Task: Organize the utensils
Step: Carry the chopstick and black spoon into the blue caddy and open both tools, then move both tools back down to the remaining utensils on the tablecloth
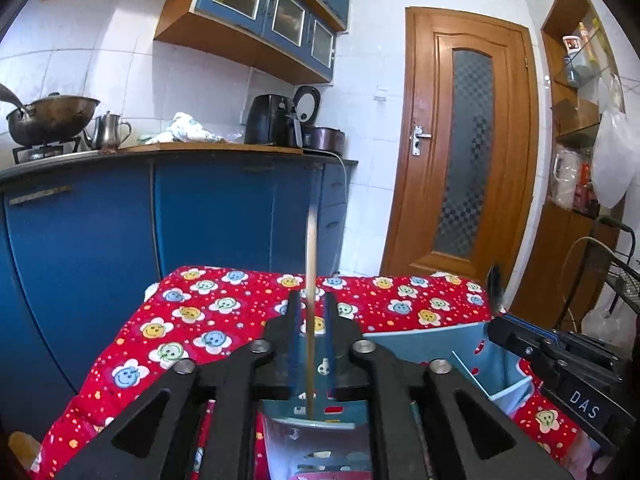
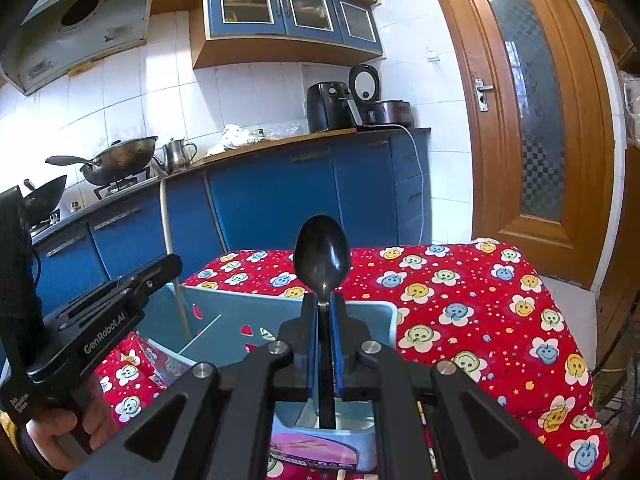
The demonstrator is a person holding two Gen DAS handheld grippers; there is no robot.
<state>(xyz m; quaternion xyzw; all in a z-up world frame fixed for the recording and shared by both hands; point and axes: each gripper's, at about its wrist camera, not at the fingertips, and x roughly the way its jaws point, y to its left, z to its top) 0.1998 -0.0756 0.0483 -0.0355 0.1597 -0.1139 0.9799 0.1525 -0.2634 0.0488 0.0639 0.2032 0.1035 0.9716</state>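
A pale wooden chopstick (image 1: 311,264) stands upright between the jaws of my left gripper (image 1: 312,300). There is a clear gap on each side of it, and its lower end rests inside a light blue divided organizer box (image 1: 424,344). In the right wrist view a black spoon (image 2: 322,256) stands bowl up between the jaws of my right gripper (image 2: 324,300). Its handle reaches down into a near compartment of the box (image 2: 240,308). These jaws stand slightly apart around the handle. The chopstick (image 2: 172,264) and the left gripper (image 2: 174,264) show at the left.
The box sits on a table under a red smiley-flower cloth (image 2: 460,300). Behind it run blue kitchen cabinets (image 1: 224,216) with a wok, a kettle and an air fryer on the counter. A wooden door (image 1: 464,140) is at the right. A hand (image 2: 52,436) holds the left gripper.
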